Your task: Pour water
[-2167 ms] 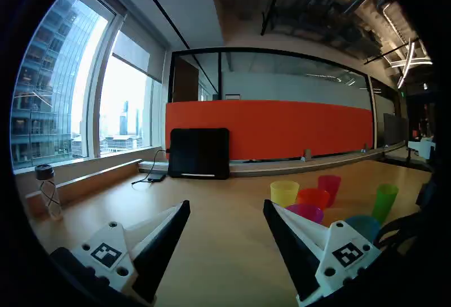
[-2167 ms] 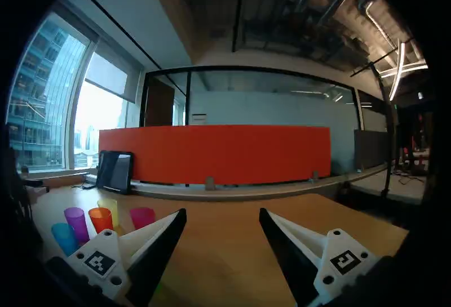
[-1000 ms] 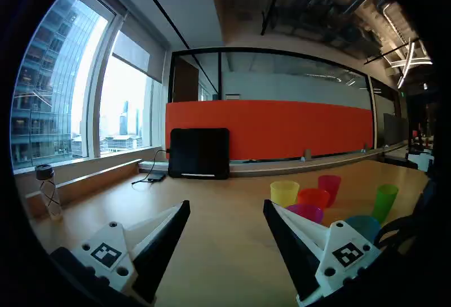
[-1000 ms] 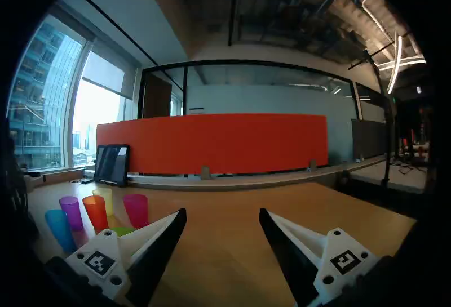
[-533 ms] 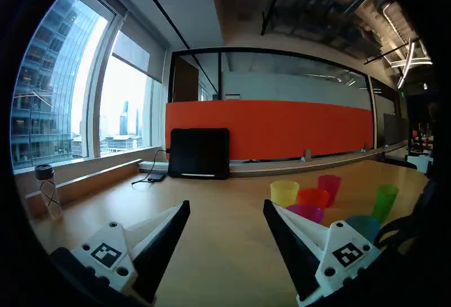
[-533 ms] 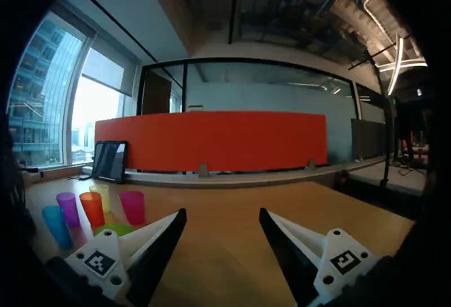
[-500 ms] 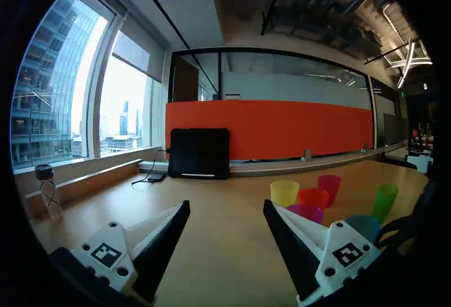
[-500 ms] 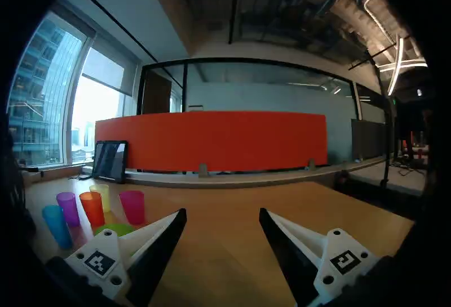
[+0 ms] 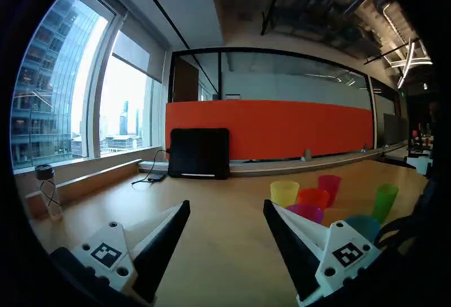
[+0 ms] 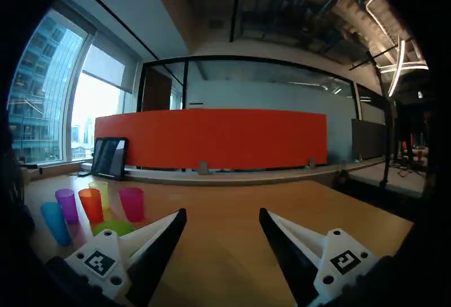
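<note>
- Left claw [image 9: 225, 203]: open, wide gap between the fingers, nothing held; hovers low over the wooden tabletop [image 9: 225, 250].
- Six plastic cups stand upright on the tabletop, ahead and to the right of the left claw.
- In the left gripper view they are a yellow cup [image 9: 284, 192], an orange cup [image 9: 313, 197], a pink cup [image 9: 329, 186] and a green cup [image 9: 385, 201].
- The purple cup [image 9: 307, 212] and the blue cup [image 9: 363, 226] are closest to that claw, both partly hidden behind its right finger.
- Cannot tell whether any cup has water in it.
- Right claw [image 10: 222, 212]: also open, holding nothing, over bare tabletop [image 10: 225, 250].
- In the right gripper view the cups sit to the left of the claw: blue cup [image 10: 56, 222], purple cup [image 10: 67, 204], orange cup [image 10: 91, 205], yellow cup [image 10: 102, 191], pink cup [image 10: 132, 204].
- The green cup [image 10: 114, 227] is just beside the left finger, and its lower part is hidden by it.
- Farther back, a dark tablet [image 9: 199, 153] is propped upright at the far edge of the tabletop, with a cable [image 9: 147, 178] beside it.
- A long orange partition [image 9: 270, 128] runs behind the tablet.
- A clear bottle [image 9: 48, 190] with a dark cap stands on the window ledge, far left and well apart from the cups.
</note>
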Demonstrator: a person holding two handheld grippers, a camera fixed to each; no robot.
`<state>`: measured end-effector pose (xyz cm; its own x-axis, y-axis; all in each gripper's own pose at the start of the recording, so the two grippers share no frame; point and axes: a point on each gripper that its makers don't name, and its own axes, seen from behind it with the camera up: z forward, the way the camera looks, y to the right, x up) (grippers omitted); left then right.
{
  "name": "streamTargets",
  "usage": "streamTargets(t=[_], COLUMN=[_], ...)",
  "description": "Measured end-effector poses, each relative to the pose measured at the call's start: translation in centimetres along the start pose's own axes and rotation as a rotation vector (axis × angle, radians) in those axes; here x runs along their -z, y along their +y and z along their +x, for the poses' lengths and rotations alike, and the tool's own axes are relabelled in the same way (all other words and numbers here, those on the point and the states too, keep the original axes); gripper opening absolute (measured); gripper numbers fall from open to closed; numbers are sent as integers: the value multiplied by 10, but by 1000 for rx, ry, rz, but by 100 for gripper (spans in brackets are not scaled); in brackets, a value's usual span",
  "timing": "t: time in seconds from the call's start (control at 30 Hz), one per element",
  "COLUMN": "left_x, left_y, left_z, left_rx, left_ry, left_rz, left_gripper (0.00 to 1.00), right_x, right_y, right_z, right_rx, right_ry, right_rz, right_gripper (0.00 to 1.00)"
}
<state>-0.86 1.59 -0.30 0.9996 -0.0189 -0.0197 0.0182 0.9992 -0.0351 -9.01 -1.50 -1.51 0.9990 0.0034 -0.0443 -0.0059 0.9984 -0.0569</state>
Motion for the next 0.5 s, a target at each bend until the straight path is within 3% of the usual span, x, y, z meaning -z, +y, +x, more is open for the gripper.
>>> streamTargets(t=[0.5], left_x=[0], left_y=[0], left_z=[0], left_rx=[0], left_ry=[0], left_rz=[0], left_gripper=[97], right_x=[-1], right_y=[0], right_z=[0], right_rx=[-1], right_ry=[-3], right_rz=[0], right_gripper=[100])
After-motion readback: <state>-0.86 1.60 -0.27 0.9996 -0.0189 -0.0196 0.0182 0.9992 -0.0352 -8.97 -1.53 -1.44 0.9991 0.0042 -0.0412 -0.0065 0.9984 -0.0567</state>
